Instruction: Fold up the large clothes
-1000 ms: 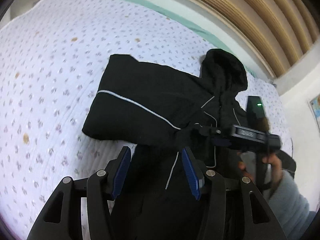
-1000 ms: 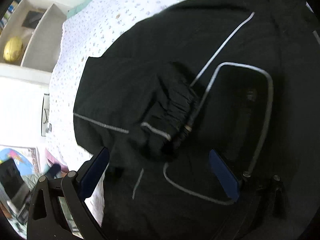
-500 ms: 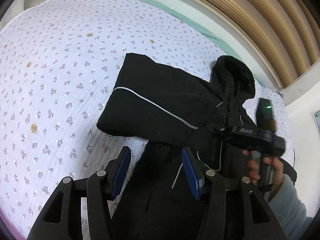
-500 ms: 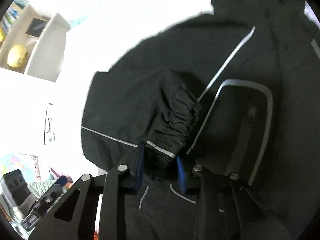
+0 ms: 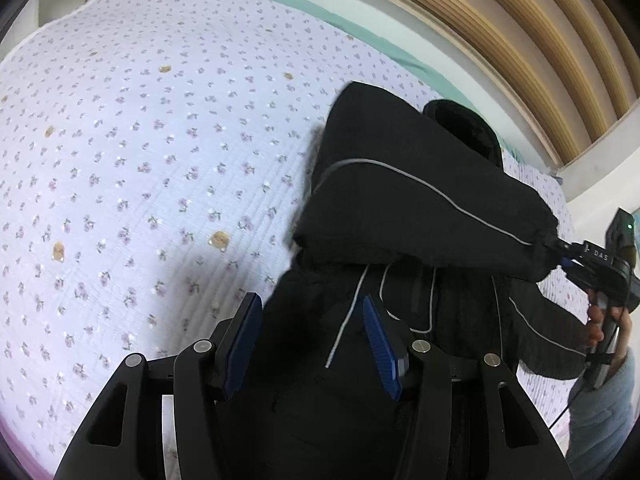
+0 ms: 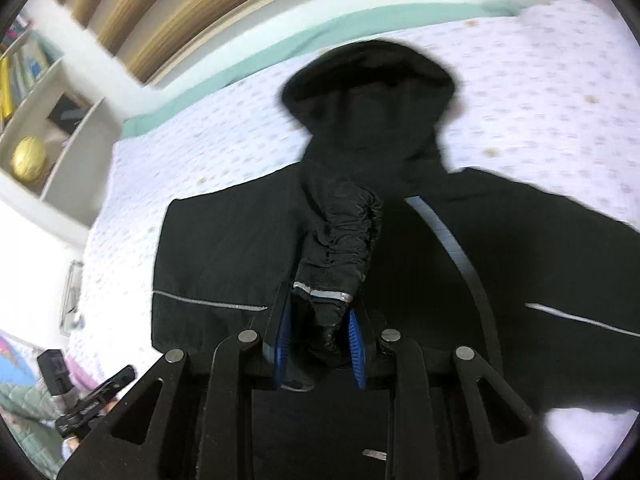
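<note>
The black jacket (image 5: 400,208) lies on the flowery bed cover (image 5: 140,160), with its hood (image 6: 368,92) up at twelve o'clock in the right wrist view. One sleeve (image 6: 340,240) is lifted off the jacket's body. The right gripper (image 6: 318,344) has its blue pads pinched on the cuff (image 6: 324,304), and the jaws are closing a little more on it. I think the grip is at the cuff so the whole sleeve can be laid flat where the fold wants it. The left gripper (image 5: 312,340) hangs over the jacket's lower part at six o'clock, fingers apart, with cloth below them but nothing squeezed. It looks ready to help hold the jacket down.
</note>
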Action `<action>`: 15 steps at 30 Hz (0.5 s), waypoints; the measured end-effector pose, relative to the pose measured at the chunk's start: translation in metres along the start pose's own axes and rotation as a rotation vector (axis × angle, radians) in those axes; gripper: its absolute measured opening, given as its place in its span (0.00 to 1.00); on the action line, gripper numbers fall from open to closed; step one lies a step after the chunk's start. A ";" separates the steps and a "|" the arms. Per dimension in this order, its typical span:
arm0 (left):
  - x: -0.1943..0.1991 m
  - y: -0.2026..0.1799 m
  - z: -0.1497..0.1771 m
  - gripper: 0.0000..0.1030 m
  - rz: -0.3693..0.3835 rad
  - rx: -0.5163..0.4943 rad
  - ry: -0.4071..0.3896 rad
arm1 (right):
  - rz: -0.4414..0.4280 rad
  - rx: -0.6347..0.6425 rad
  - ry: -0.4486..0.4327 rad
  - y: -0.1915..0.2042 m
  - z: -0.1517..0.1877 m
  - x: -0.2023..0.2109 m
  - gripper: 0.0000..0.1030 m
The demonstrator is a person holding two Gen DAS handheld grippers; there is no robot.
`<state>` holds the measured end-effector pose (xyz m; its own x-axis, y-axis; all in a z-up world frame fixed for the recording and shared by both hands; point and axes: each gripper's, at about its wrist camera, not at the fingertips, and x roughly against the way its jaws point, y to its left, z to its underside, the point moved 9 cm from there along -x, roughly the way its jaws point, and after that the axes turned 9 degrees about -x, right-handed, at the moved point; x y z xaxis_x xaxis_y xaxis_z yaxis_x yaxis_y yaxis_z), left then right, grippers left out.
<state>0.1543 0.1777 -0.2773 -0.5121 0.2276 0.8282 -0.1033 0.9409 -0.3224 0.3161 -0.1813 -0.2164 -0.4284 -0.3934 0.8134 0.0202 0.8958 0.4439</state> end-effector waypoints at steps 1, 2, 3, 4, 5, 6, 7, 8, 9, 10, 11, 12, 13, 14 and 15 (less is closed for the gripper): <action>-0.001 -0.002 0.000 0.52 0.000 -0.005 0.001 | 0.022 -0.004 -0.011 -0.011 0.000 0.005 0.27; -0.001 -0.006 -0.002 0.52 0.001 -0.016 -0.002 | 0.043 -0.009 -0.022 -0.020 0.000 0.011 0.27; 0.000 -0.009 -0.004 0.52 0.002 -0.022 -0.005 | 0.060 -0.017 -0.030 -0.027 0.001 0.014 0.27; 0.000 -0.013 -0.006 0.52 0.007 -0.032 -0.009 | 0.078 -0.025 -0.039 -0.040 0.001 0.020 0.27; 0.001 -0.015 -0.007 0.52 0.010 -0.036 -0.012 | 0.098 -0.038 -0.048 -0.051 0.001 0.022 0.27; 0.000 -0.017 -0.007 0.52 0.013 -0.039 -0.012 | 0.119 -0.056 -0.055 -0.061 0.001 0.022 0.27; -0.001 -0.019 -0.007 0.52 0.014 -0.041 -0.008 | 0.142 -0.075 -0.053 -0.066 0.001 0.018 0.27; -0.004 -0.020 -0.006 0.52 0.009 -0.043 0.000 | 0.155 -0.090 -0.047 -0.072 0.004 0.015 0.27; -0.005 -0.021 -0.006 0.52 0.005 -0.045 0.006 | 0.168 -0.109 -0.037 -0.082 0.008 0.011 0.27; -0.006 -0.022 -0.005 0.52 0.003 -0.047 0.012 | 0.185 -0.119 -0.027 -0.090 0.013 0.004 0.27; -0.007 -0.024 -0.004 0.52 0.007 -0.051 0.015 | 0.198 -0.124 -0.021 -0.097 0.014 -0.002 0.27; -0.008 -0.026 -0.004 0.52 0.010 -0.053 0.018 | 0.221 -0.131 -0.010 -0.107 0.018 -0.011 0.27; -0.009 -0.027 -0.003 0.52 0.010 -0.057 0.021 | 0.252 -0.140 0.002 -0.117 0.022 -0.022 0.26; -0.009 -0.029 -0.002 0.52 0.008 -0.062 0.024 | 0.287 -0.154 0.014 -0.126 0.026 -0.033 0.26; -0.010 -0.030 -0.002 0.52 0.004 -0.066 0.026 | 0.322 -0.177 0.023 -0.137 0.031 -0.045 0.26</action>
<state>0.1645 0.1473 -0.2750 -0.4899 0.2370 0.8390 -0.0441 0.9544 -0.2953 0.3048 -0.2795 -0.3255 -0.3539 -0.1036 0.9295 0.3075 0.9257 0.2203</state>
